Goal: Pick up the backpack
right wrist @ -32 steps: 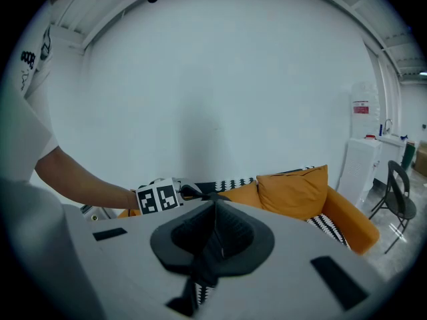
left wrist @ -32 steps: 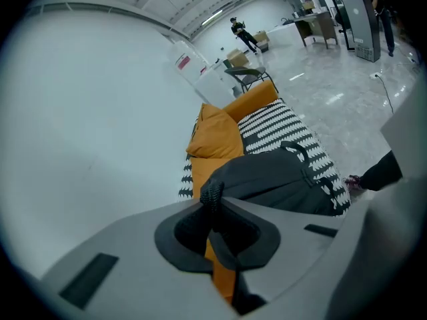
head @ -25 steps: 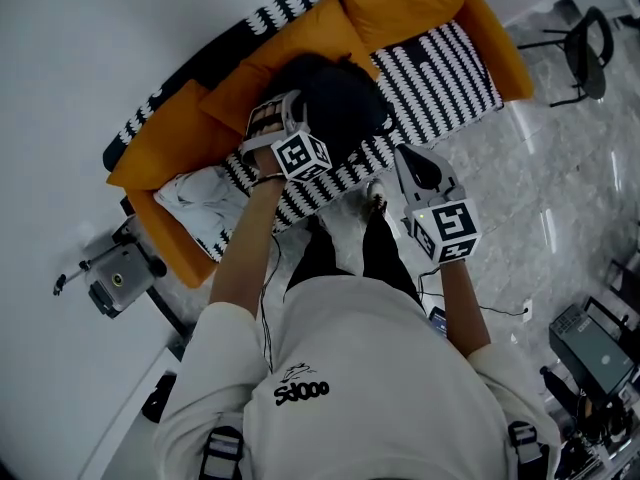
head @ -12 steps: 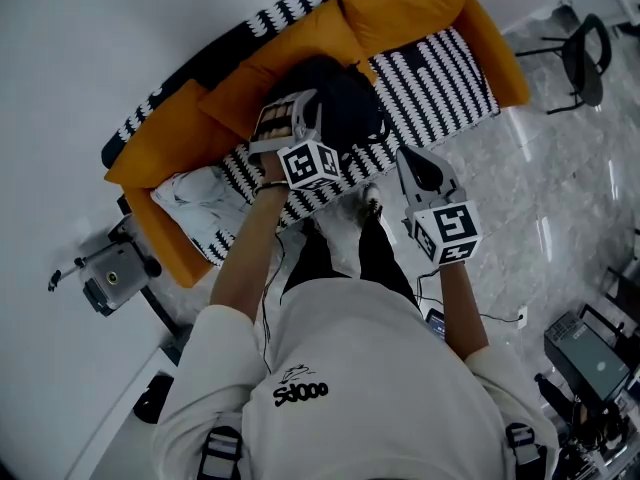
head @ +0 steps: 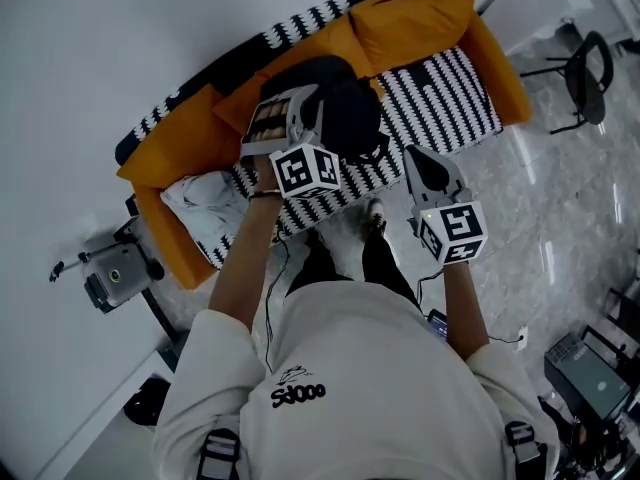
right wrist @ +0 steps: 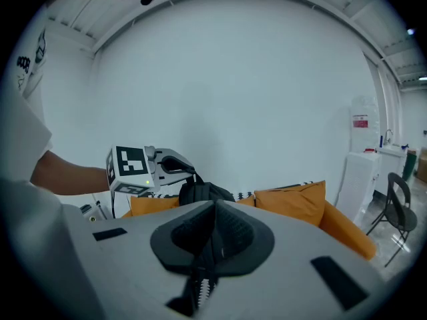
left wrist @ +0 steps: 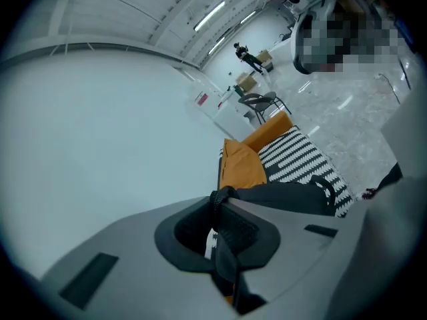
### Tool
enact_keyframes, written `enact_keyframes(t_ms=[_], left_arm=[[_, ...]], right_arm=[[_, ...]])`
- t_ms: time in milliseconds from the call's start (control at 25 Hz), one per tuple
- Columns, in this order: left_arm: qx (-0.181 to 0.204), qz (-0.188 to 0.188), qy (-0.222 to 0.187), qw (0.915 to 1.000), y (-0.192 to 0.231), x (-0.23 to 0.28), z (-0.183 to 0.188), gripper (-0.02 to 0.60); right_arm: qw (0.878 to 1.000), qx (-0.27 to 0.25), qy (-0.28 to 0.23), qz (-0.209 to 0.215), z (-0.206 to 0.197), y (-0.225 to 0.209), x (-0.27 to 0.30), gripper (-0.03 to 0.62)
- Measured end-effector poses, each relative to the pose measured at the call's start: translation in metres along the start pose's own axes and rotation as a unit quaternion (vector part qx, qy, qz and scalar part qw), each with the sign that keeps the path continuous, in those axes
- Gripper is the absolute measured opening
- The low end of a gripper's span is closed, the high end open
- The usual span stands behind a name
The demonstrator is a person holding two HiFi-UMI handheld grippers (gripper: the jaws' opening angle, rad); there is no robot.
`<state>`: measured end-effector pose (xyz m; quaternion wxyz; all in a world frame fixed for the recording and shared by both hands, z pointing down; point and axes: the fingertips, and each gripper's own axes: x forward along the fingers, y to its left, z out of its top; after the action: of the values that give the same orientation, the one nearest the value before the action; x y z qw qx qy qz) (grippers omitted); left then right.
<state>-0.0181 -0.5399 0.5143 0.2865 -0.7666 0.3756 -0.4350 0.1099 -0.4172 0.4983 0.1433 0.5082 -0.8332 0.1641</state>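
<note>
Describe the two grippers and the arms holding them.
The left gripper and right gripper are grey moulded shells with black ribbed pads. Each carries a white cube with black square markers. A thin dark cable hangs beside the left forearm. The person wears a white short-sleeved shirt with black print.

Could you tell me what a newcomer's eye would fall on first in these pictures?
First comes the black backpack at the middle of the head view, held by its strap in the shut left hand-held gripper. Beneath it the orange sofa with its black-and-white striped cover stands out. The right hand-held gripper is shut on nothing, beside the left one.
</note>
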Motion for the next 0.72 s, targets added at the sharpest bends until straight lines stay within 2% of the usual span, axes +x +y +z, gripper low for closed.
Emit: enact_keyframes(t_ms=[160,320,720], left_arm=[[0.004,0.024,0.008,0.9997,0.038,-0.030,0.005,0.028],[-0.003,0.068,0.001,0.9977,0.080,-0.063,0.010,0.028],[-0.023,0.165,-0.027,0.9857,0.168,-0.158,0.025,0.028]], right_arm=[[0.999,-0.023,-0.033,0.006,0.037,0.007,-0.010,0.034],[0.996,-0.052,-0.072,0.012,0.080,0.018,-0.021,0.034],[0.981,-0.118,-0.152,0.017,0.177,0.050,-0.053,0.034]])
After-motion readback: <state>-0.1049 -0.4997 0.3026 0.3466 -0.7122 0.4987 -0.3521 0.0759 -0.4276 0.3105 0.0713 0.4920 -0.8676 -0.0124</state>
